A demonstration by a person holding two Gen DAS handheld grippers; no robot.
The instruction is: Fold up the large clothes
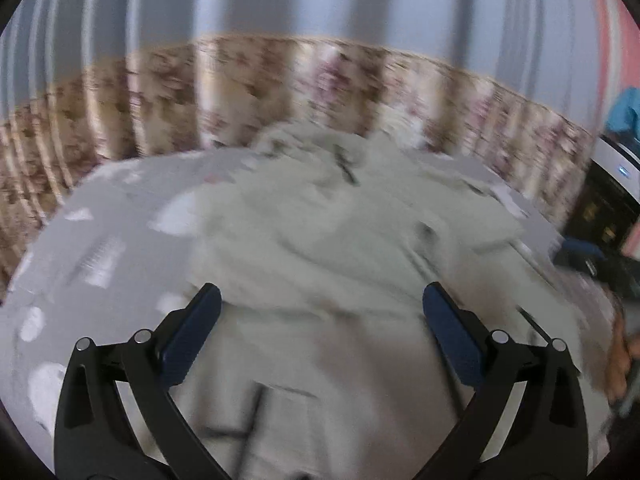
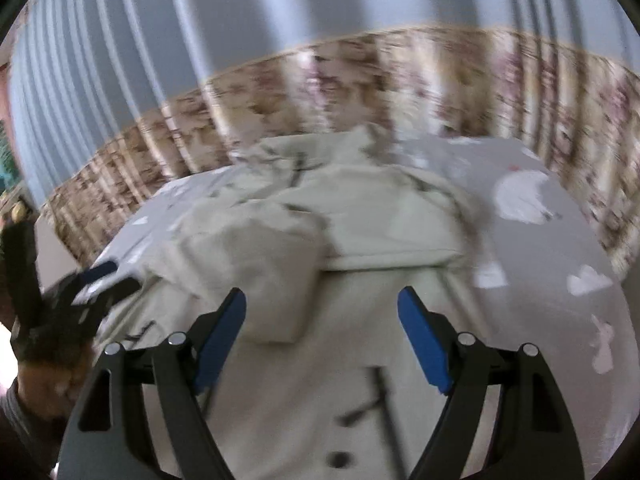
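Left wrist view: our left gripper has its jaws spread wide with nothing between them, the pale garment lying rumpled below and ahead on the grey bedsheet. Our right gripper also stands apart and empty, over the same garment, a folded flap just ahead.

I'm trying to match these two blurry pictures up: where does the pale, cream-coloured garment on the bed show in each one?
Left wrist view: the cream garment fills the centre and lower middle, spreading beneath the open left gripper.
Right wrist view: the cream garment lies centre, running down under the open right gripper; a dark button shows near the bottom.
Shared landmark: the grey patterned bedsheet, with the floral curtain behind.
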